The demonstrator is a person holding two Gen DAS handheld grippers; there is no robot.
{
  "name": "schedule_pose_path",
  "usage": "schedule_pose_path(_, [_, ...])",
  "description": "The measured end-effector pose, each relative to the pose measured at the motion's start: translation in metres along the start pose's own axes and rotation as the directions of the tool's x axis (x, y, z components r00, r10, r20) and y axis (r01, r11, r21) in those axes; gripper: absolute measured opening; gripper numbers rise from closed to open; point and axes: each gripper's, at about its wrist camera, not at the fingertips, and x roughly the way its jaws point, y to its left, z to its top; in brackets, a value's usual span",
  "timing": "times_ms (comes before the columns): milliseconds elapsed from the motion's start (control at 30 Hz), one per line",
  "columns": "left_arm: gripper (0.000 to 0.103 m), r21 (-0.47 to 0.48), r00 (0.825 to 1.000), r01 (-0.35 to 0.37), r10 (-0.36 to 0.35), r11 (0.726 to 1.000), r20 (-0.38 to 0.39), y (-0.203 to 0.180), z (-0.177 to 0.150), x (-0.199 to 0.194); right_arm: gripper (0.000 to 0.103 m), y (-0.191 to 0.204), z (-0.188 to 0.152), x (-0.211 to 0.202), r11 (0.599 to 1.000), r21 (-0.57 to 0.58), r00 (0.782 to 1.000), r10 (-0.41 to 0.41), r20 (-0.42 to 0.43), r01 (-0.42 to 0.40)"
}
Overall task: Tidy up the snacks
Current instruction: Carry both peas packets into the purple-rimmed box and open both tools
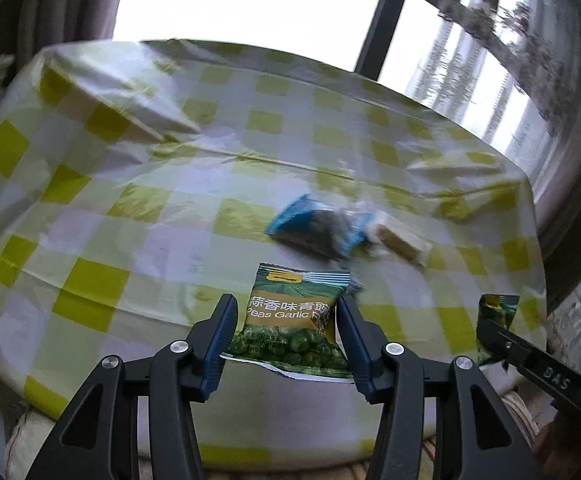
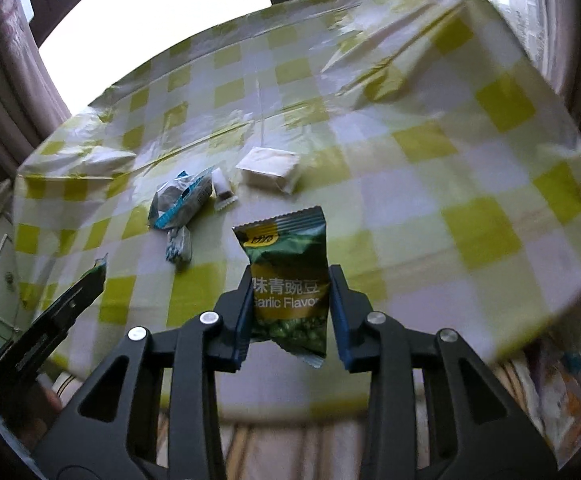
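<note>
Each tool held a green pea bag above the desk.

The left tool (image 1: 286, 330) pinched one green pea bag (image 1: 294, 320). The right tool (image 2: 289, 312) pinched a second pea bag (image 2: 290, 280) by its sides. More snacks lay on the checked desk (image 2: 470, 200): a blue packet (image 2: 178, 200) beside a white packet (image 2: 268, 170).

Yellow-and-white checked tablecloth (image 2: 430, 208) over table, creased; dark window frame (image 1: 382, 32) behind; curtain (image 2: 6, 80) beside window.
</note>
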Motion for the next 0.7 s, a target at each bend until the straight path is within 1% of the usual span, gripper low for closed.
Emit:
schedule_pose_path(200, [0.052,0.077,0.999,0.049,-0.049,0.996,-0.01,-0.041,-0.009,-0.009,0.038,-0.034,-0.011,-0.033,0.998,0.061,1.0,0.015,0.003,-0.015])
schedule_pose_path(433, [0.052,0.121,0.991,0.121,-0.114,0.985,-0.065,-0.084,-0.021,-0.01,0.038,-0.08,-0.02,-0.062,0.989,0.145,1.0,0.014,0.012,-0.016])
schedule_pose_path(700, [0.052,0.183,0.976,0.198,-0.178,0.963,-0.123,-0.136,-0.034,-0.006,0.038,-0.132,-0.023,-0.089,0.977,0.204,0.996,-0.077,0.047,0.066])
